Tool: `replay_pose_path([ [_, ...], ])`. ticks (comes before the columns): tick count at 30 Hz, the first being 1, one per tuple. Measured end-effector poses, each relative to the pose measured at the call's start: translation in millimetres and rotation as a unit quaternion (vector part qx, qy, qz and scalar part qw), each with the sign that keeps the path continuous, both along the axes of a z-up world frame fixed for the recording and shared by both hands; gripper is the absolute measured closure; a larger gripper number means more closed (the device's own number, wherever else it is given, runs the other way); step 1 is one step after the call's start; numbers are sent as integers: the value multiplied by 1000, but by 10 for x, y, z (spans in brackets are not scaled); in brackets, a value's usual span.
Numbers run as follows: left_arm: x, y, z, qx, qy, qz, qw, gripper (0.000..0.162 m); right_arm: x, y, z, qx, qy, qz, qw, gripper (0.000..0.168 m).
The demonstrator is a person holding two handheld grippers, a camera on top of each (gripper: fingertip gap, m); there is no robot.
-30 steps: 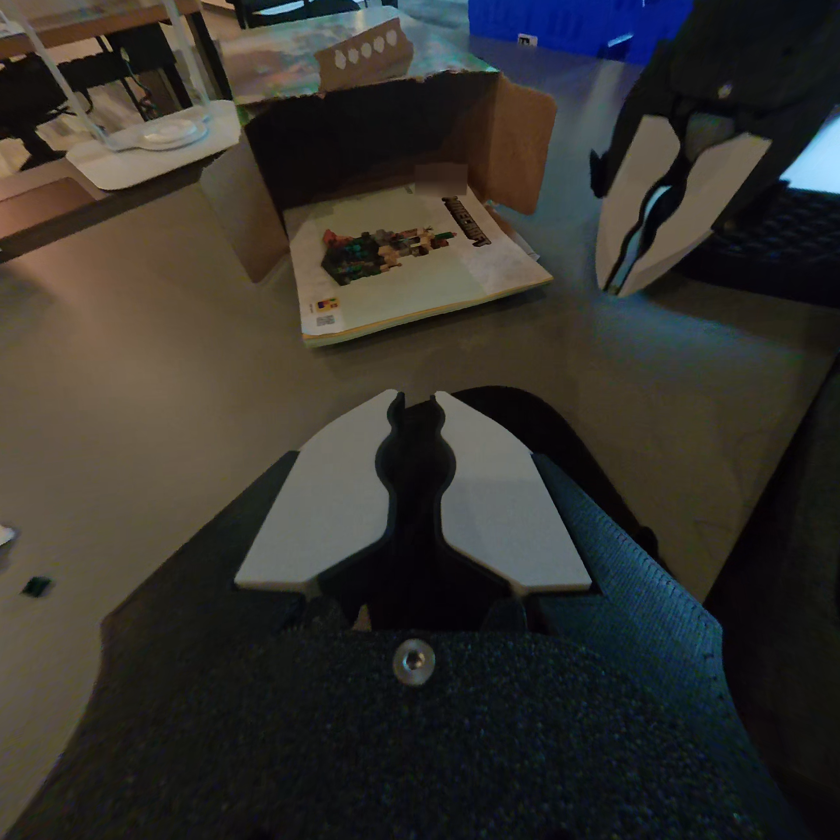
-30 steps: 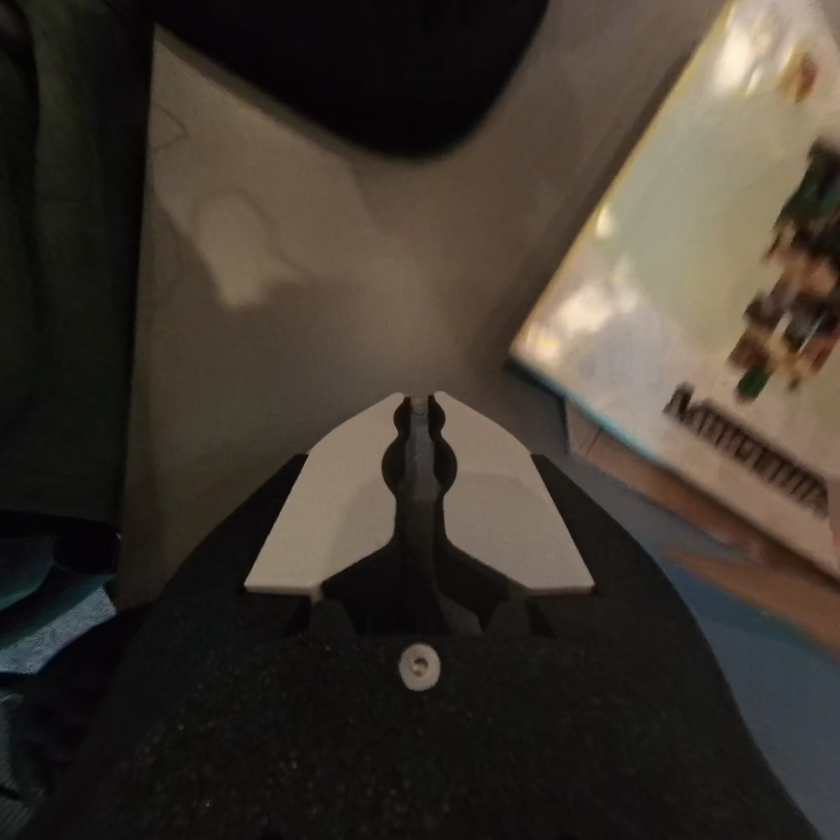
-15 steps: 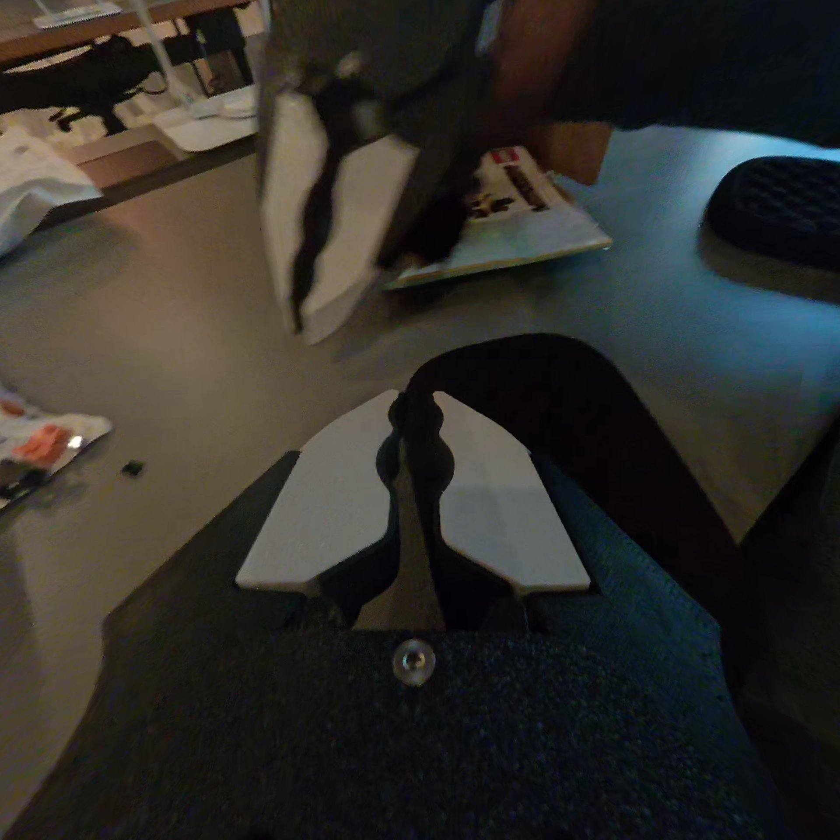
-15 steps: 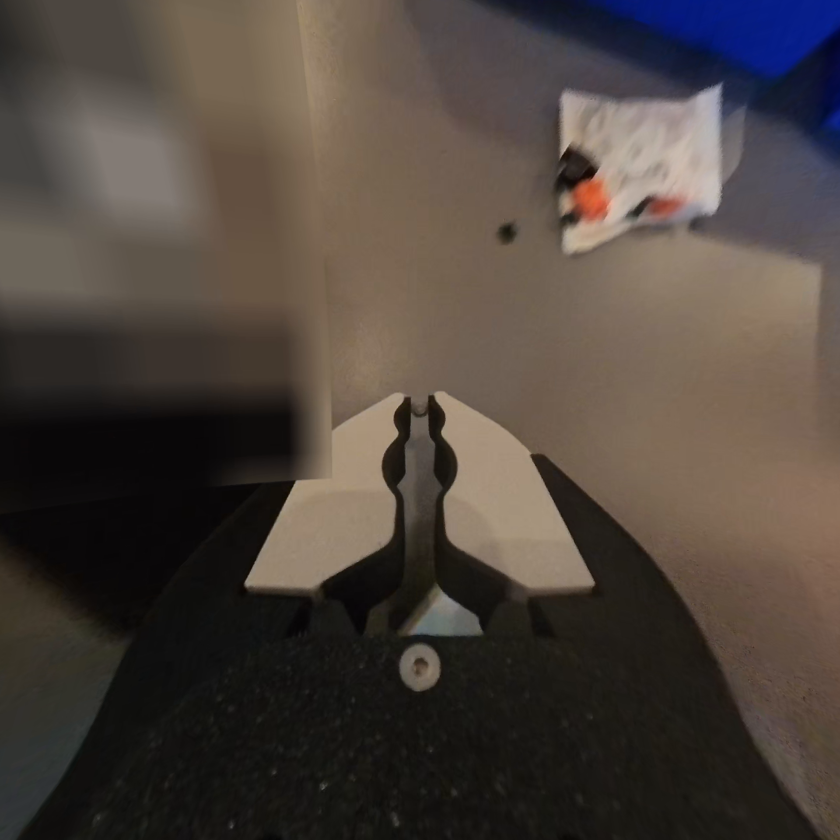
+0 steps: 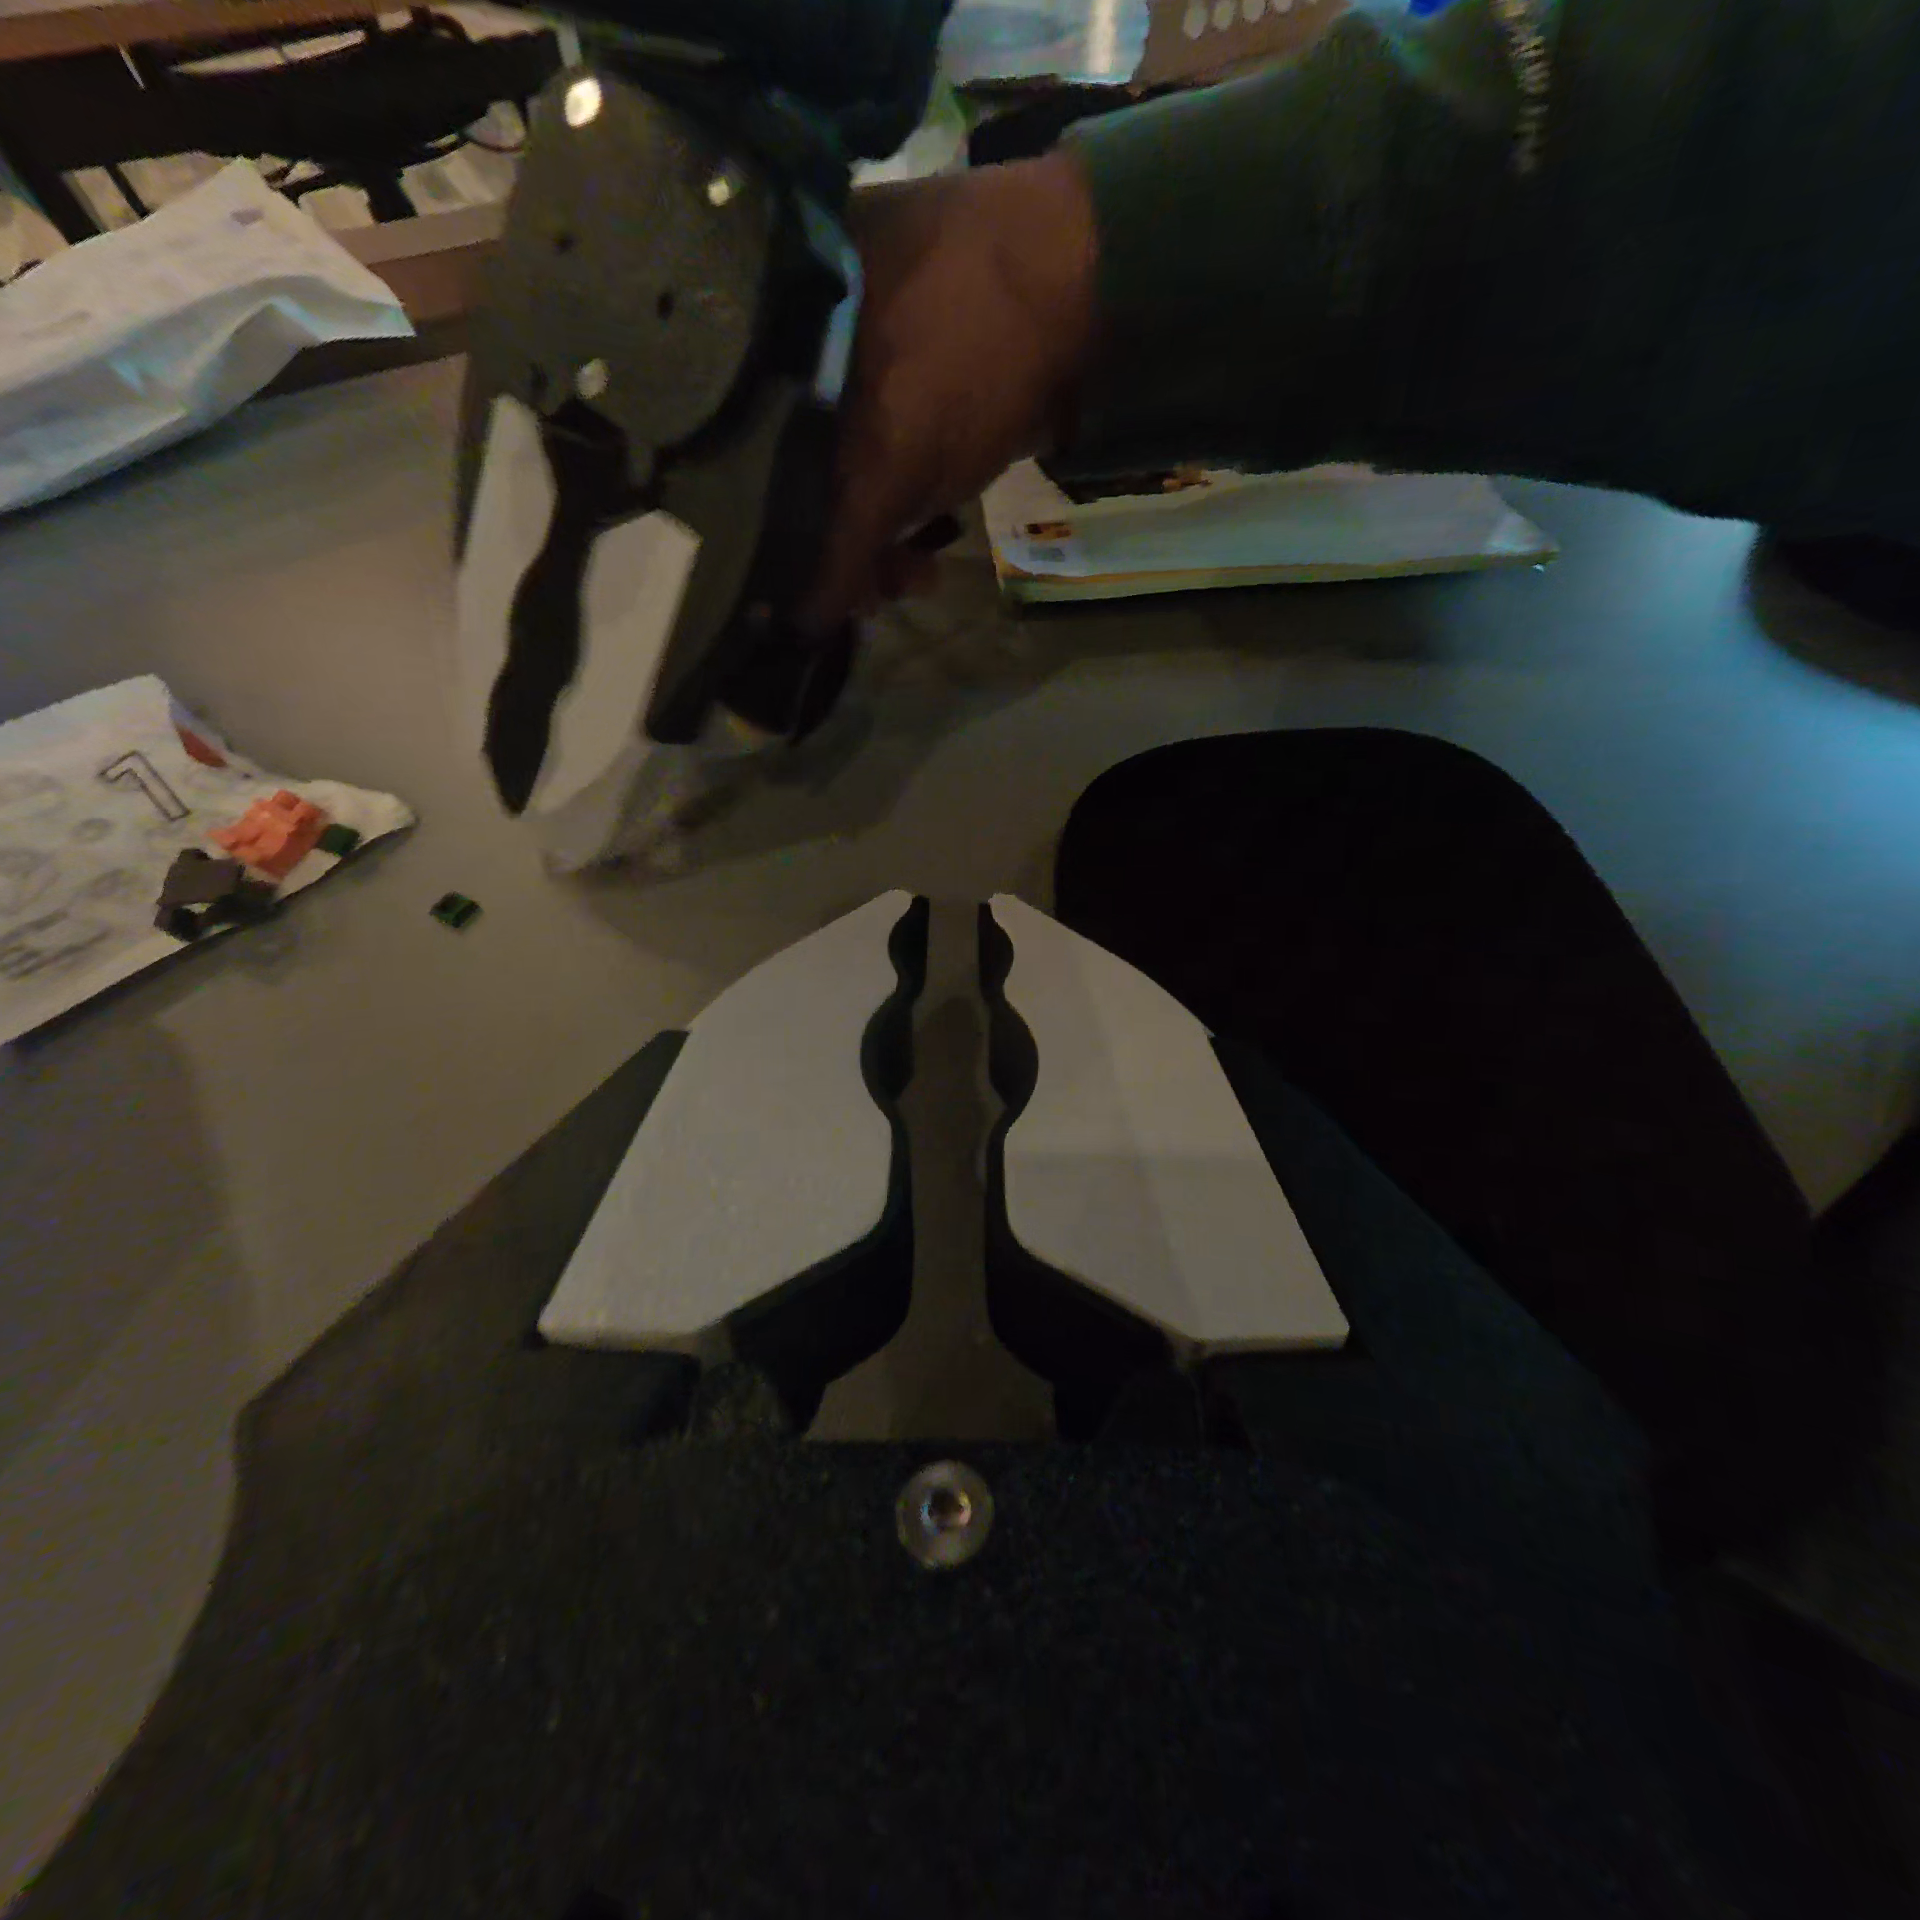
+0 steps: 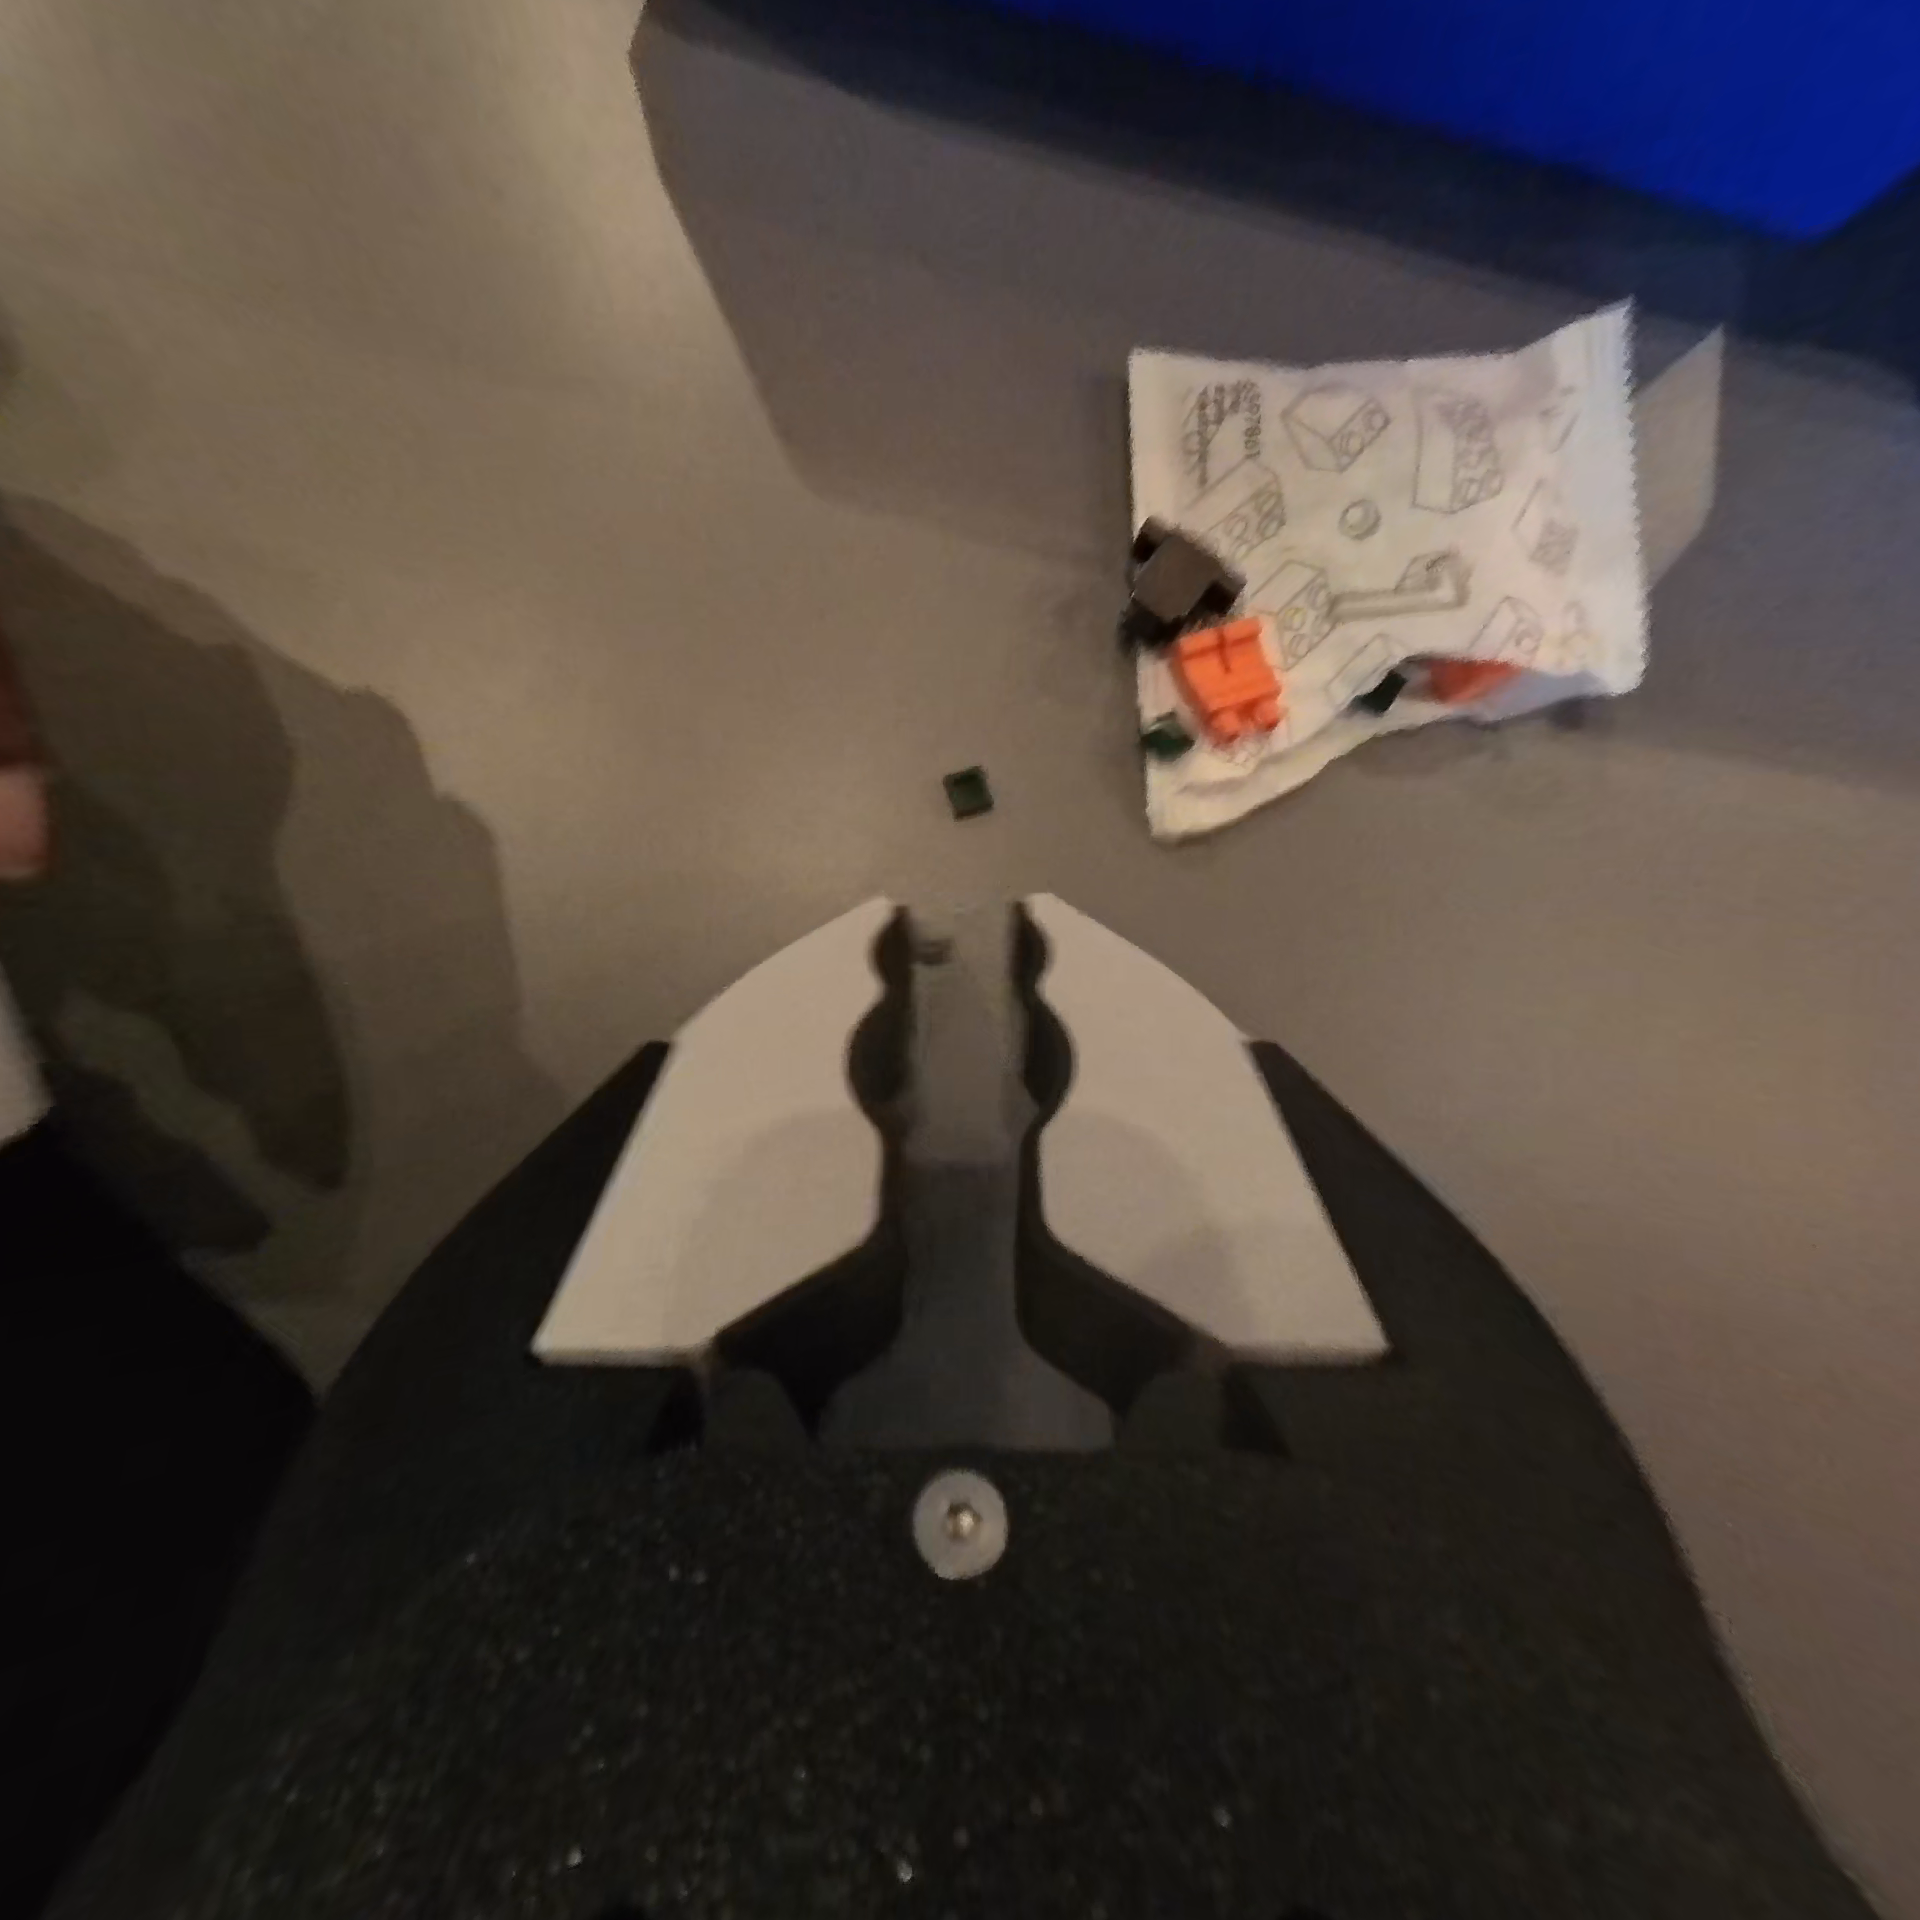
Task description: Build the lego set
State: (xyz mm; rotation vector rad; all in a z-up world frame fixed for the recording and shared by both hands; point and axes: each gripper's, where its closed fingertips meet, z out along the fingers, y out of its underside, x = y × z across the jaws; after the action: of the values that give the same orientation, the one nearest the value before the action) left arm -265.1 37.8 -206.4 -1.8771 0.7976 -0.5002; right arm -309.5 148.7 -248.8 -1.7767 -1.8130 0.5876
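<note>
The grey worktop (image 5: 312, 1195) fills most of the left wrist view. At about eleven o'clock a crumpled white plastic bag (image 5: 156, 332) lies at its far edge, and behind that, at twelve, stands a wooden desk with dark legs (image 5: 312, 62). A black padded chair back (image 5: 1403, 987) rises at three o'clock, close in. In the right wrist view a blue bin (image 6: 1351, 94) crosses the top, from twelve to two o'clock.
</note>
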Motion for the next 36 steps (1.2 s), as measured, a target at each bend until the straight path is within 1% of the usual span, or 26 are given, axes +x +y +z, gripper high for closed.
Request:
replay_pose_path([
  [1,-5,6,-6,-2,-2,1,1000,153,42,-20,22,-3,5,-4,1000,141],
  [6,-27,81,-56,-11,1,16,1000,154,344,-247,314,4,66,-19,998,135],
  [10,-79,249,-107,-14,34,37,999,154,678,-506,566,26,123,-24,992,135],
  [13,-135,429,-174,-19,67,48,996,153,920,-691,719,33,137,-36,989,135],
  [16,-194,651,-280,-40,92,45,994,148,1135,-874,944,53,161,-42,985,136],
  [17,-206,717,-329,-56,97,42,993,144,1210,-924,1001,56,166,-46,984,136],
  [19,-219,846,-381,-72,100,39,992,141,1377,-997,1080,65,173,-58,981,137],
  [22,-202,1000,-433,-89,104,33,990,139,1654,-1082,1085,67,181,-81,978,140],
  [25,-167,1099,-474,-90,127,21,988,138,1940,-1120,986,60,176,-109,976,141],
  [29,-145,1131,-488,-106,153,7,982,139,2247,-1133,896,47,182,-145,972,143],
  [30,-145,1125,-490,-111,155,4,982,141,2306,-1136,894,45,186,-151,970,143],
  [33,-177,1115,-499,-121,159,6,980,155,2444,-1126,902,42,202,-169,964,144],
  [36,-215,1121,-499,-125,157,8,980,156,2517,-1112,903,38,215,-180,959,144],
])
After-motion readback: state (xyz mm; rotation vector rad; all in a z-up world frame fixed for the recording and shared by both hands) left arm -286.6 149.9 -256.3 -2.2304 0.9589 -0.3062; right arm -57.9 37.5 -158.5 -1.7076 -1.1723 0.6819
